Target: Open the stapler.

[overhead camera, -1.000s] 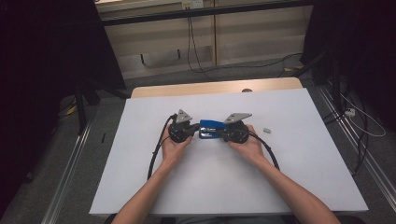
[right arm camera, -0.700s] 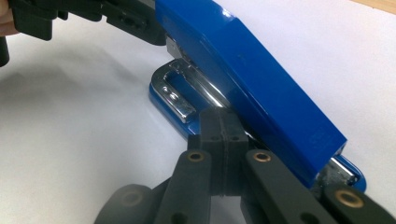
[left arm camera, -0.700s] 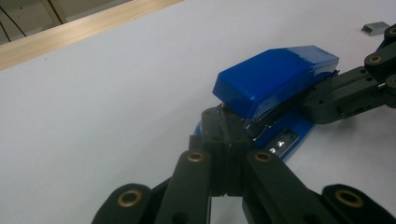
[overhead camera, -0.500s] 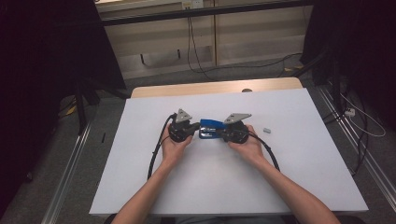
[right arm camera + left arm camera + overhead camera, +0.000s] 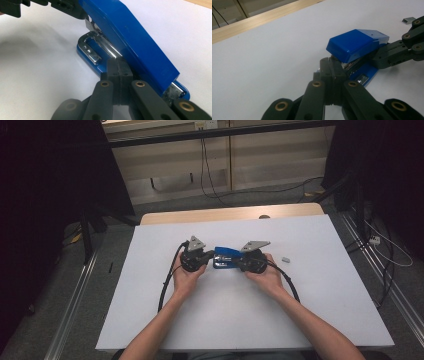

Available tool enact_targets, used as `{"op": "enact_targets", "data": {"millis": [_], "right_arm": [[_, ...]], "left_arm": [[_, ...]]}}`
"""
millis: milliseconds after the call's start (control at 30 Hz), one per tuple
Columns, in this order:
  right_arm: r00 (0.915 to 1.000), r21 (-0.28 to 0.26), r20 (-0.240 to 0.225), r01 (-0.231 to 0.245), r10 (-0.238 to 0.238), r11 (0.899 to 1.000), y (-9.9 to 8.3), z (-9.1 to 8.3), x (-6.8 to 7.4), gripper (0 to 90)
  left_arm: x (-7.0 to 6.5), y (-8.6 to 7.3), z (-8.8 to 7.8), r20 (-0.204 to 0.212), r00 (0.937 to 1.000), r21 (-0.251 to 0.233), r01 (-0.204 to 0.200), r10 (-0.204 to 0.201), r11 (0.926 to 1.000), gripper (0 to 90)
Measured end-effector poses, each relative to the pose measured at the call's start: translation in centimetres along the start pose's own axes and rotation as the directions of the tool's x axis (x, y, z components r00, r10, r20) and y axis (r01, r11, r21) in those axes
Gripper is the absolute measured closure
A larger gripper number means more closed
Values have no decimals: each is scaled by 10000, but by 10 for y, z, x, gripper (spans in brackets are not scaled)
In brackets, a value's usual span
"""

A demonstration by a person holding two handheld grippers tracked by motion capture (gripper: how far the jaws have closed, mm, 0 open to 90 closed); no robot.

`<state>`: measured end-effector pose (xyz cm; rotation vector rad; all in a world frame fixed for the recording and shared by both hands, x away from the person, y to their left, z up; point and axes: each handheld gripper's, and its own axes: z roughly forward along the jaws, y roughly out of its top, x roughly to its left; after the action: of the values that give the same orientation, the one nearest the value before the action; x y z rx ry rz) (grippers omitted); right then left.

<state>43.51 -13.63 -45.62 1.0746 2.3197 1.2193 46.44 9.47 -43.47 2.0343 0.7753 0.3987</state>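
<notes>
A blue stapler (image 5: 226,256) lies on the white table top (image 5: 320,310), held between my two grippers. My left gripper (image 5: 211,260) comes in from the left. In the left gripper view its jaws (image 5: 331,62) are pressed together, tips against the metal part under the stapler's raised blue top (image 5: 357,42). My right gripper (image 5: 239,264) comes in from the right. Its jaws (image 5: 119,62) are shut too, tips touching the chrome magazine beside the blue top (image 5: 135,42). The stapler's top is lifted off its base. The right gripper (image 5: 382,56) also shows at the far side in the left gripper view.
A small grey strip of staples (image 5: 285,259) lies on the white sheet to the right of the right hand. A wooden table edge (image 5: 225,214) runs along the far side. Black cables trail from both grippers toward the person.
</notes>
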Motion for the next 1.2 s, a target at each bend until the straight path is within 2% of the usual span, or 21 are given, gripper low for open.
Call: {"op": "enact_targets", "data": {"millis": [167,267,367,433,700,933,1200], "right_arm": [[9999,-90,-125,74,-76,9999,2,0,4,900],[9995,-198,-224,210,-214,9996,4,-1,8,900],[9981,-414,-286,541,-553,9977,7,1,12,900],[9979,-469,-302,567,-581,9973,10,2,13,900],[9979,-719,-166,613,-626,9955,14,7,20,900],[9963,-849,152,859,-849,9927,16,10,25,900],[9966,-1023,389,763,-726,9918,18,14,28,900]], "left_arm": [[0,0,0,18,10000,-28,5,-5,10000,900],[0,1,0,31,10000,-41,15,-15,10000,900],[1,1,0,32,10000,-59,44,-44,10000,900],[1,1,0,30,10000,-90,59,-59,9999,900],[0,2,-1,71,9999,-175,125,-124,9998,900],[0,4,-1,92,9999,-203,103,-101,9997,900],[0,6,-3,142,9999,-259,58,-54,9996,900]]}}
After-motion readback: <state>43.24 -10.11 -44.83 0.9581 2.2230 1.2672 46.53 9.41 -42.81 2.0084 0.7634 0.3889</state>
